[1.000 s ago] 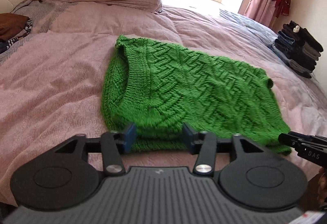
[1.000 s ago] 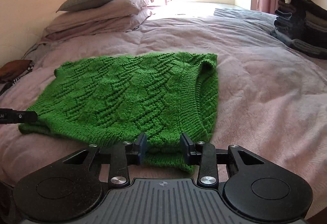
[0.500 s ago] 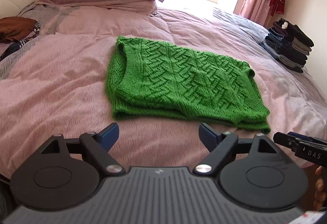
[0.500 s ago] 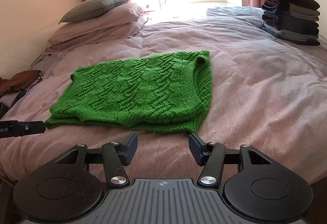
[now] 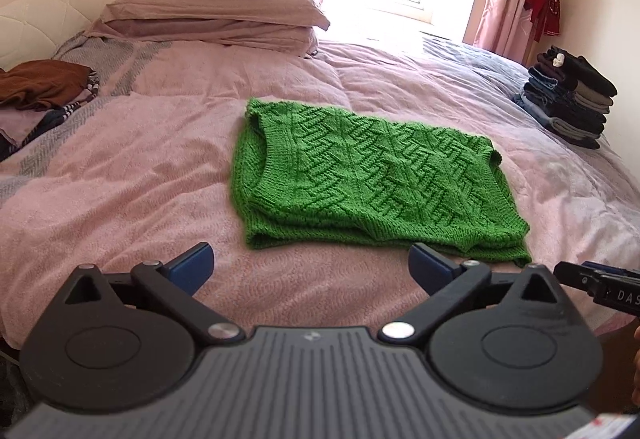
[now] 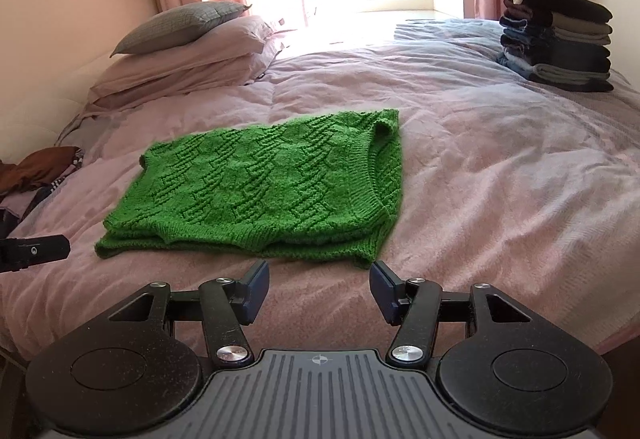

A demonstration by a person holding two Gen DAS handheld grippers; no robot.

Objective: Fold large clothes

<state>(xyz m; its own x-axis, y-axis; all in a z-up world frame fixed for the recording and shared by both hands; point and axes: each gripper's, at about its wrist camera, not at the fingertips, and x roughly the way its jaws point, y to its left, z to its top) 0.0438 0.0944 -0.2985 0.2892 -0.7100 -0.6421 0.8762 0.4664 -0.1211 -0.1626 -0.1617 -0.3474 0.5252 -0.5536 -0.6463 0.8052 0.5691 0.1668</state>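
The near edge of the green sweater had just been let go. The left gripper was seen with its jaws spread as wide as they go, having just been opening, and nothing was held between them; only bare quilt lay in the gap. The right gripper was also apart and empty, its jaws having opened a little earlier and then settled.

The sweater was left lying folded in the middle of the bed, in stacked layers, its ribbed neckline turned to one side and its near edge just beyond both sets of fingertips. From this it was judged that a fold had been laid down and released, and that either a further fold or a move to the pile of folded clothes at the far right remained.

Compared with a second before, when both pairs of jaws were closed on the near hem, the grippers had been drawn back and raised, so more of the bed was taken in.
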